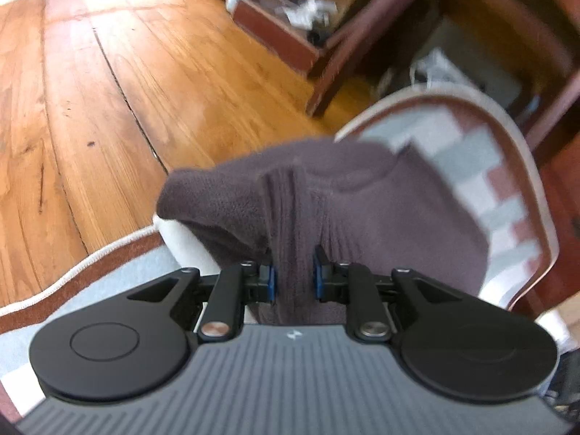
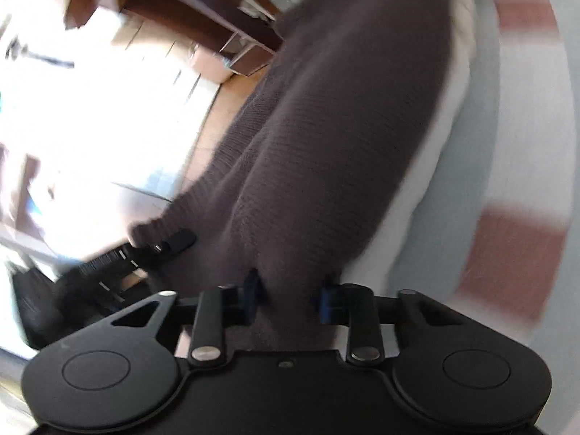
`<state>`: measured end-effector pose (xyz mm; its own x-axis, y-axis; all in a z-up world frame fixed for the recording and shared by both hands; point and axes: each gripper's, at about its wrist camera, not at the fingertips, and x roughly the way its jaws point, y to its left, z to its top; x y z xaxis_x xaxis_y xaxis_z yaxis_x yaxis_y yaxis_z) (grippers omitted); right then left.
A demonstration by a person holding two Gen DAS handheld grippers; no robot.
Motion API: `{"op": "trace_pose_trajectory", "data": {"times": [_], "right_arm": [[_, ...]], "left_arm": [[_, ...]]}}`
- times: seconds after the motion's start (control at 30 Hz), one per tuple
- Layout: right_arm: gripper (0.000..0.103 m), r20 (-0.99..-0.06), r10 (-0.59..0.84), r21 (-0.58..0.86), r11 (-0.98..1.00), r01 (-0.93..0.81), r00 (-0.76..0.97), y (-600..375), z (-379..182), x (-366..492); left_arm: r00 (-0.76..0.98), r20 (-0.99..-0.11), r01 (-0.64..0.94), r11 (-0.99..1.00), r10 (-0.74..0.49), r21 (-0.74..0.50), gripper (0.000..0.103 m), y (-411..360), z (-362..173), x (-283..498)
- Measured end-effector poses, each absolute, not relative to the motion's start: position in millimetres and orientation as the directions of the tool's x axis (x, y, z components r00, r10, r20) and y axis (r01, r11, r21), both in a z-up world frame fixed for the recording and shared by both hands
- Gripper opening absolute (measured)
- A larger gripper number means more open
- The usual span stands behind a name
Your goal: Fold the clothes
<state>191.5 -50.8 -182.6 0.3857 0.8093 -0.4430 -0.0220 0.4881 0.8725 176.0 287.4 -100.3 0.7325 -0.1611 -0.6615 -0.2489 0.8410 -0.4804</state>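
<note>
Knitted sweater [image 1: 326, 199], dark brownish-purple, hung bunched between the two tongs, held up off a white cushion-like piece [image 1: 188, 243] and a patterned rug [image 1: 489, 188] of grey, white and rust blocks. No brand, label or readable writing showed on the garment; the only mark anywhere was a small pale logo on the ribbed grey body of the left gripper [image 1: 293, 275], too small to read.

In the left wrist view the blue-padded fingers [image 1: 271, 279] were pinched onto a ribbed band of the knit, which rose straight away from the jaws before the cloth spread wide to either side. In the right wrist view the right gripper [image 2: 290, 297] likewise had its blue pads pressed against a gathered fold, and the sweater's long axis ran away from the tongs, up and slightly rightward toward the far edge of the frame. To the left in that view, the other tool [image 2: 145, 250] clamped a ribbed edge of the same garment.

Wooden floorboards [image 1: 108, 90] lay beyond the rug, with dark red-brown furniture [image 1: 337, 36] farther off. Both views were blurred.
</note>
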Motion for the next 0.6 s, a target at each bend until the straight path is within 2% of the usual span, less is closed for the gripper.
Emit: {"op": "trace_pose_trajectory", "data": {"times": [0.03, 0.1, 0.17, 0.27, 0.43, 0.5, 0.53, 0.6], "right_arm": [[0.032, -0.427, 0.826, 0.886, 0.464, -0.014, 0.368, -50, -185, 195], [0.038, -0.504, 0.798, 0.816, 0.566, -0.121, 0.331, -42, -186, 204], [0.044, -0.583, 0.744, 0.706, 0.662, -0.25, 0.326, -38, -182, 205], [0.05, -0.581, 0.733, 0.706, 0.67, -0.229, 0.352, -53, -173, 203], [0.062, -0.575, 0.678, 0.67, 0.712, -0.212, 0.458, -84, -156, 205], [0.083, -0.563, 0.633, 0.663, 0.73, -0.166, 0.532, -99, -150, 215], [0.087, -0.554, 0.603, 0.663, 0.737, -0.135, 0.574, -108, -148, 221], [0.089, -0.557, 0.566, 0.661, 0.745, -0.088, 0.608, -117, -148, 246]], "left_arm": [[0.747, -0.641, -0.238, 0.83, -0.175, -0.504, 0.019, 292, -96, 171], [0.771, -0.608, -0.218, 0.817, -0.192, -0.534, 0.02, 294, -90, 159], [0.786, -0.595, -0.201, 0.843, -0.165, -0.499, 0.02, 288, -83, 149], [0.801, -0.591, -0.193, 0.889, -0.101, -0.414, 0.02, 276, -77, 141], [0.784, -0.597, -0.111, 0.908, -0.171, -0.405, 0.02, 252, -89, 154], [0.784, -0.578, -0.066, 0.894, -0.228, -0.443, 0.023, 243, -98, 163], [0.779, -0.571, -0.061, 0.877, -0.257, -0.477, 0.026, 241, -104, 166], [0.769, -0.575, -0.073, 0.855, -0.28, -0.514, 0.026, 237, -116, 174]]}}
